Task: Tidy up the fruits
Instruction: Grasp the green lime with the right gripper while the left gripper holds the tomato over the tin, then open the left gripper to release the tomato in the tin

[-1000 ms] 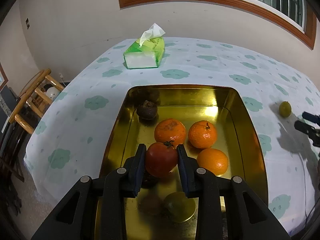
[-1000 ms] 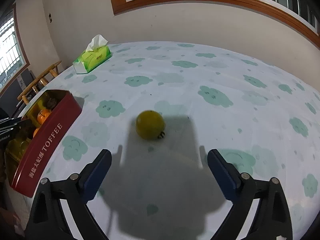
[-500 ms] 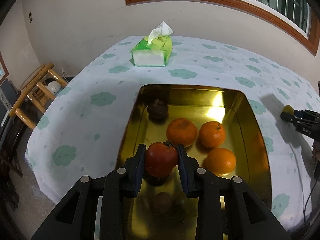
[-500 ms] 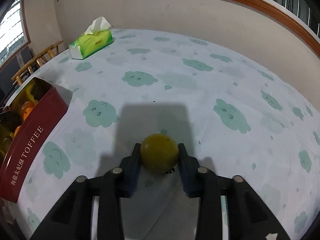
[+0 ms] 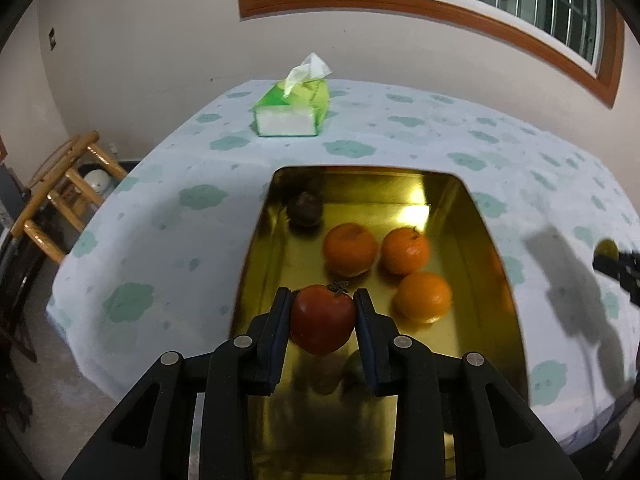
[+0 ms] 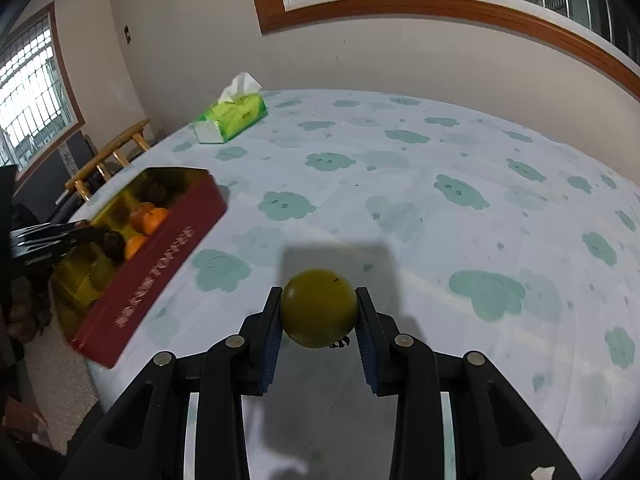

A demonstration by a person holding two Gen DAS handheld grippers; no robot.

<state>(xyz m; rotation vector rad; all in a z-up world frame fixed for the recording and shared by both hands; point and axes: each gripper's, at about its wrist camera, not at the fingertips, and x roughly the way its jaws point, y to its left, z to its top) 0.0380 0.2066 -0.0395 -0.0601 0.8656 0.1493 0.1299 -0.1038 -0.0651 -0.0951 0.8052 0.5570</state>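
Three oranges [image 5: 404, 250] sat in tin [image 5: 496, 256] (nearly done). Left tool [image 5: 322, 318] pinched red fruit [image 5: 322, 320]; right tool [image 6: 319, 314] pinched green fruit [image 6: 319, 308].

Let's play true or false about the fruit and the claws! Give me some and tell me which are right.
1. The left claw holds a red fruit. True.
2. Five oranges sit in the tin. False: three.
3. The right claw is shut on a yellow-green fruit. True.
4. The tissue pack is inside the tin. False: it lies on the table beyond it.
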